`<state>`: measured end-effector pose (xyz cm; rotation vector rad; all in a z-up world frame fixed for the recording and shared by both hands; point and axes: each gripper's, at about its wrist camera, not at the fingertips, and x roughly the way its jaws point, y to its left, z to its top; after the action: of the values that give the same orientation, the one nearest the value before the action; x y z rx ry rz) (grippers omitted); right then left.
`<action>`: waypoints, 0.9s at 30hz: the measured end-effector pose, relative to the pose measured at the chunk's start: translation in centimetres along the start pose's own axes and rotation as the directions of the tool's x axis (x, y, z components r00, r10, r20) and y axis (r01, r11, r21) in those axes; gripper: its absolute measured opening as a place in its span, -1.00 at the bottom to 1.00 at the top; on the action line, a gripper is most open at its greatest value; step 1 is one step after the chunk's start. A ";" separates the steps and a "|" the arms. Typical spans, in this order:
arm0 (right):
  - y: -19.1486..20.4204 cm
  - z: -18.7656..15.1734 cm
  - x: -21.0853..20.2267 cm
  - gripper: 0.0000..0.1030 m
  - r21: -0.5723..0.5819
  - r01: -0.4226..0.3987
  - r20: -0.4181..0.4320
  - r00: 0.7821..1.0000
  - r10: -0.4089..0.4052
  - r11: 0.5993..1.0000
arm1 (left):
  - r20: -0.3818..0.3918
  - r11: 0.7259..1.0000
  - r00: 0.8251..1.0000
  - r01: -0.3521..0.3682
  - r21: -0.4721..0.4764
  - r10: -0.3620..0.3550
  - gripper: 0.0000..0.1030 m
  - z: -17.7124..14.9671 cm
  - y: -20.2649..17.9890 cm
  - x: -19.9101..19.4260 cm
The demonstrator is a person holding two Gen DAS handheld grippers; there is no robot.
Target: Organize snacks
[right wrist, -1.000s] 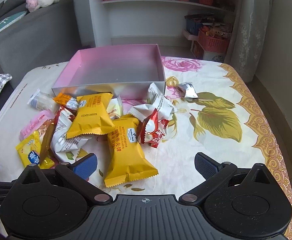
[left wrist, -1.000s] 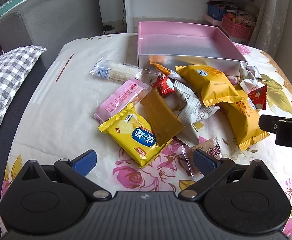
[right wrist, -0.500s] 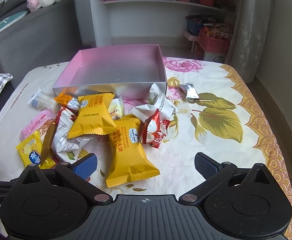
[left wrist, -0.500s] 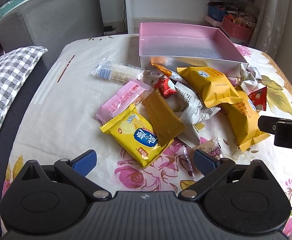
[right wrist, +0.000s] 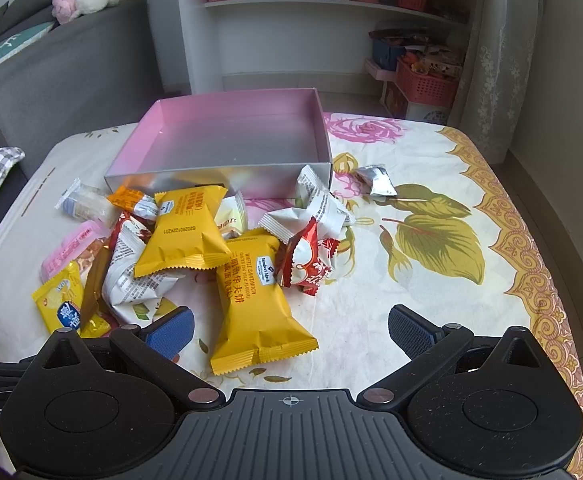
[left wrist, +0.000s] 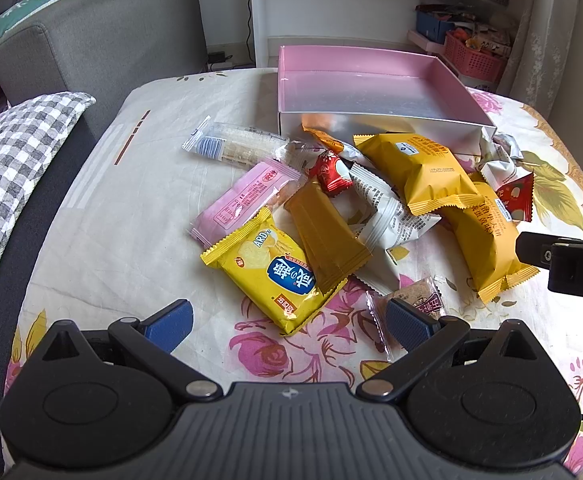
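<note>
Snacks heaped on the floral bench (right wrist: pixel 431 300) before one empty pink box (right wrist: pixel 235 136); I count one yellow cracker pack (left wrist: pixel 275 268), two orange waffle packs (right wrist: pixel 251 300). My left gripper (left wrist: pixel 287 320) and right gripper (right wrist: pixel 289 330) hover, fingers spread, holding nothing
</note>
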<state>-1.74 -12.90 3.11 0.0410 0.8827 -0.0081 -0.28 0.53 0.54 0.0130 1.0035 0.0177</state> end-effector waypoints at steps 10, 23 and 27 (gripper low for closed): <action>0.0 0.0 0.0 1.00 0.001 0.000 0.000 1.000 0.000 1.000 | 0.000 1.000 1.000 0.000 0.000 0.000 0.99 0.0 0.0 0.0; -0.1 0.0 0.0 1.00 0.006 0.000 -0.004 1.000 0.000 1.000 | 0.001 1.000 1.000 -0.002 0.000 0.002 0.99 0.0 0.1 0.0; 0.0 0.0 0.0 1.00 0.005 0.006 -0.001 1.000 -0.006 1.000 | 0.002 1.000 1.000 -0.003 -0.001 0.003 0.99 0.1 0.2 0.0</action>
<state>-1.75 -12.92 3.09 0.0429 0.8840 -0.0154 -0.22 0.78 0.56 0.0132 1.0013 0.0212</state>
